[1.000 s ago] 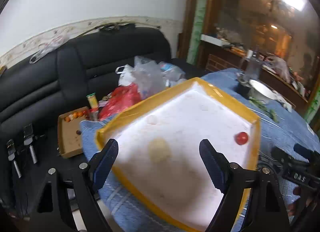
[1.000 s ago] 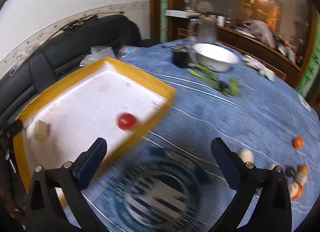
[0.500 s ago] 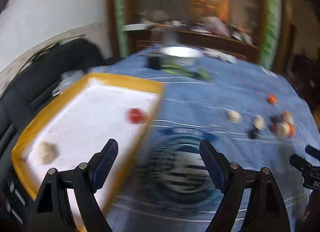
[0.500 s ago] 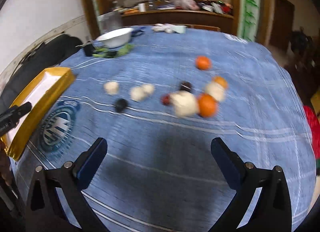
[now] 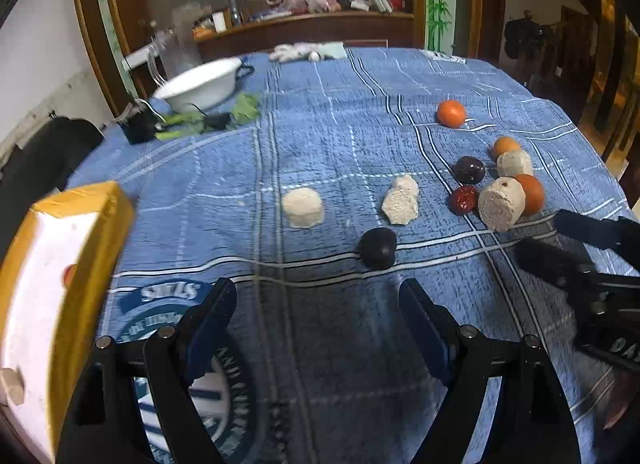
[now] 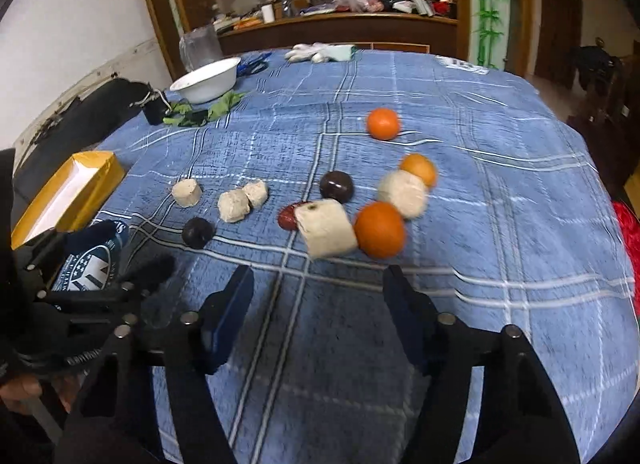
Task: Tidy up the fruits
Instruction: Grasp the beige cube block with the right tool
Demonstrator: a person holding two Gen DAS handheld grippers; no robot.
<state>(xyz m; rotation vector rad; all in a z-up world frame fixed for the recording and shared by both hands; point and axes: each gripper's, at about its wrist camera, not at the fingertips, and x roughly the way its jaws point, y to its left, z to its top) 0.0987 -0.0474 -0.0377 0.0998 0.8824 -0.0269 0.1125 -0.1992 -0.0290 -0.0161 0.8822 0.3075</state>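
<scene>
Scattered across a blue plaid tablecloth (image 6: pixel 460 111): small fruits and pale, rough-surfaced chunks. Farthest off, a lone bright orange (image 6: pixel 383 123), round and smooth. Nearer, a tight cluster: a smaller orange (image 6: pixel 419 168) touching a pale rounded chunk (image 6: pixel 403 193), a large orange (image 6: pixel 379 229) just beside a cream cylinder-shaped piece (image 6: pixel 326 228) with a dark pit mark on its flat end, a wrinkled red date (image 6: pixel 287 216) tucked against that piece, and a glossy dark-brown round fruit (image 6: pixel 337 186) just behind. To the left, two lumpy off-white chunks (image 6: pixel 242 199) touching each other, a short pale cylinder (image 6: pixel 186 192) apart from them, and a matte black round fruit (image 6: pixel 197 232) nearest the camera side.

At the table's left edge, a yellow-rimmed tray (image 5: pixel 86 223) with a white floor, holding a red fruit (image 5: pixel 69 274) half hidden by the rim and a beige piece (image 5: pixel 12 386) at the near corner; blurred in the left view.

Left gripper (image 5: pixel 316 324) with fingers spread wide, holding nothing, above the cloth's round printed emblem (image 5: pixel 168 328), the black fruit just ahead. Right gripper (image 6: pixel 318 304) likewise spread wide and empty, pointed at the cluster.

At the far left of the table, a white bowl (image 6: pixel 205 79) beside green leaves (image 6: pixel 218 107).
</scene>
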